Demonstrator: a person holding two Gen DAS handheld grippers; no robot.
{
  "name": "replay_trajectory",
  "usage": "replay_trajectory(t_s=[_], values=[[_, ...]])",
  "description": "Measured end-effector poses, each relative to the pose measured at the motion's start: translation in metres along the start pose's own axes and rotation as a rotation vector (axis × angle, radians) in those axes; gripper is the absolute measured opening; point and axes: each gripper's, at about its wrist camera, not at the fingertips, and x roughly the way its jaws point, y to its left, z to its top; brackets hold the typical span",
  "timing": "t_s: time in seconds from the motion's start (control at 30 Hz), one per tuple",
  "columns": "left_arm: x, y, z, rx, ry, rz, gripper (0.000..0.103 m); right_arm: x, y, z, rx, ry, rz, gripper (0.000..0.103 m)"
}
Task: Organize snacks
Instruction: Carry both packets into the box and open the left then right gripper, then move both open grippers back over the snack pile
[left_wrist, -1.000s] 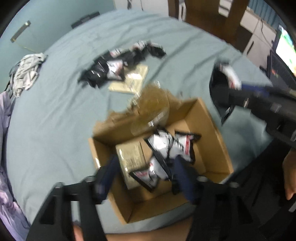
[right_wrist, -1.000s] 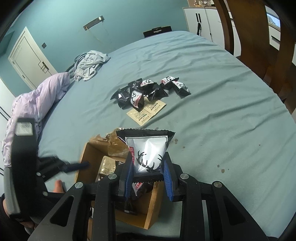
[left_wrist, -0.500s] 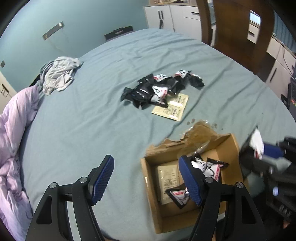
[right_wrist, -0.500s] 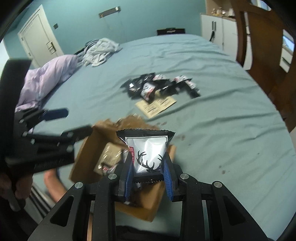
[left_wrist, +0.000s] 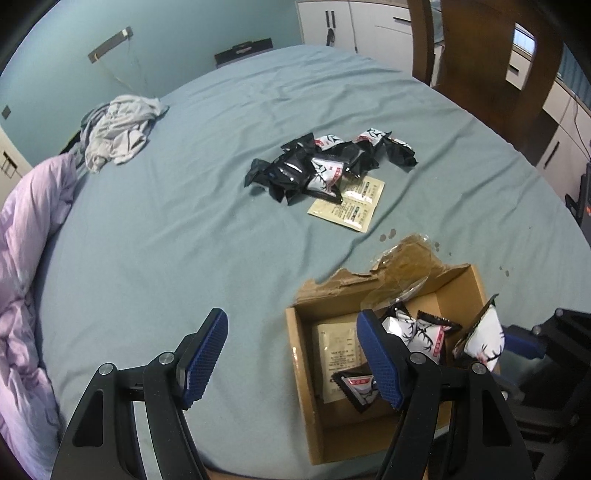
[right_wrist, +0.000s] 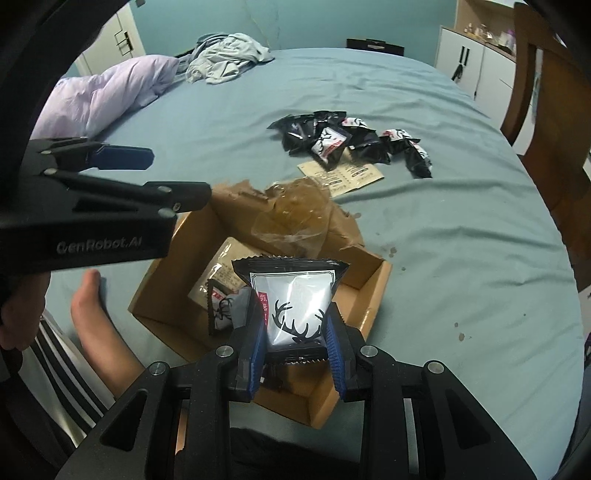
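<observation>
From here I can't count the heaped snack packets, and the left gripper's finger hides part of the cardboard box contents.

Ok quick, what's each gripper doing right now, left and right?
Left gripper: open, nothing between its jaws, which have just been opening.
Right gripper: shut on a black-and-white antler-print snack packet, over the cardboard box.

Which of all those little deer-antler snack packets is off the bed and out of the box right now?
The antler packet pinched upright in the right gripper, above the cardboard box. The others lie in the box or in the pile on the bed.
</observation>
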Motion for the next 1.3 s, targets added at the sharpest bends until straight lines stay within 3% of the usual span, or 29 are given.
replay_trajectory(t_s=[0.1, 0.27, 0.33, 0.43, 0.67, 1.03, 1.3], values=[[0.003, 0.005, 0.000, -0.023, 0.015, -0.012, 0.073, -0.001, -0.002, 0.000, 0.016, -0.012, 0.010, 0.029], [0.004, 0.008, -0.001, -0.047, 0.029, -0.036, 0.073, -0.005, -0.011, -0.003, 0.072, -0.030, 0.063, 0.039], [0.004, 0.007, -0.001, -0.044, 0.025, -0.031, 0.073, -0.007, -0.014, -0.003, 0.083, -0.046, 0.058, 0.054], [0.003, 0.006, -0.001, -0.042, 0.021, -0.030, 0.073, -0.015, -0.018, -0.005, 0.107, -0.084, 0.043, 0.062], [0.002, 0.005, -0.001, -0.036, 0.022, -0.033, 0.073, -0.032, -0.021, -0.010, 0.135, -0.181, -0.061, 0.065], [-0.010, 0.002, 0.002, -0.012, -0.026, -0.008, 0.073, -0.043, -0.040, -0.004, 0.207, -0.209, -0.080, 0.066], [-0.007, 0.001, 0.009, -0.028, -0.018, -0.031, 0.073, -0.052, -0.059, 0.005, 0.265, -0.248, -0.163, 0.066]])
